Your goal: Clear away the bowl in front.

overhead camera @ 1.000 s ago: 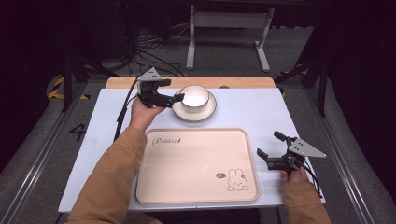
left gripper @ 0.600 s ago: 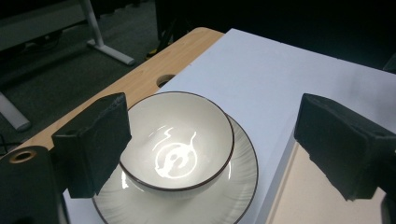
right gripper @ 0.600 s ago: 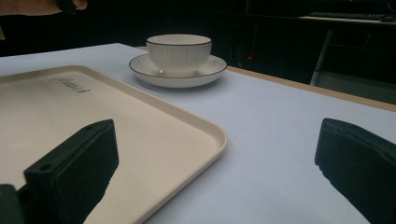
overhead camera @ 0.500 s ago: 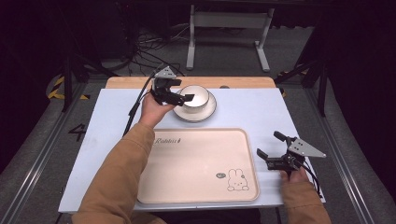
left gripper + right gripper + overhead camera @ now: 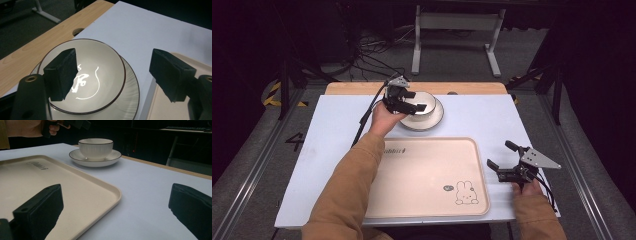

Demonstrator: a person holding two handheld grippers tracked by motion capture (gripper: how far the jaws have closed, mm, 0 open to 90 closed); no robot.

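- My left gripper (image 5: 412,106) is over the far middle of the table, poised above the cream ceramic bowl with the thin dark rim (image 5: 424,102), which sits in its matching cream saucer (image 5: 432,120) on the white tabletop (image 5: 312,140).
- In the left gripper view one black pad hangs over the bowl's (image 5: 100,75) hollow and the other stands outside its wall, on the side toward the beige plastic tray (image 5: 200,67), so the rim runs between the two pads.
- The jaws have just been closing, though they stand apart with a gap and neither pad presses on the rim; nothing is gripped, as far as I can see.
- That's the relation that counts: the bowl wall lies below and between my pads, so I judge the next move is a short drop and a squeeze across the rim.
- My right gripper (image 5: 504,160) waits at the near right, jaws spread wide and empty, just beside the tray's (image 5: 432,210) right edge.
- From the right gripper view the bowl (image 5: 95,148) and saucer (image 5: 110,160) sit well off, beyond the tray's (image 5: 82,192) far corner, so the left hand is far nearer, and this pick belongs to it.
- A round bowl has no long axis, so any spot on the rim serves.
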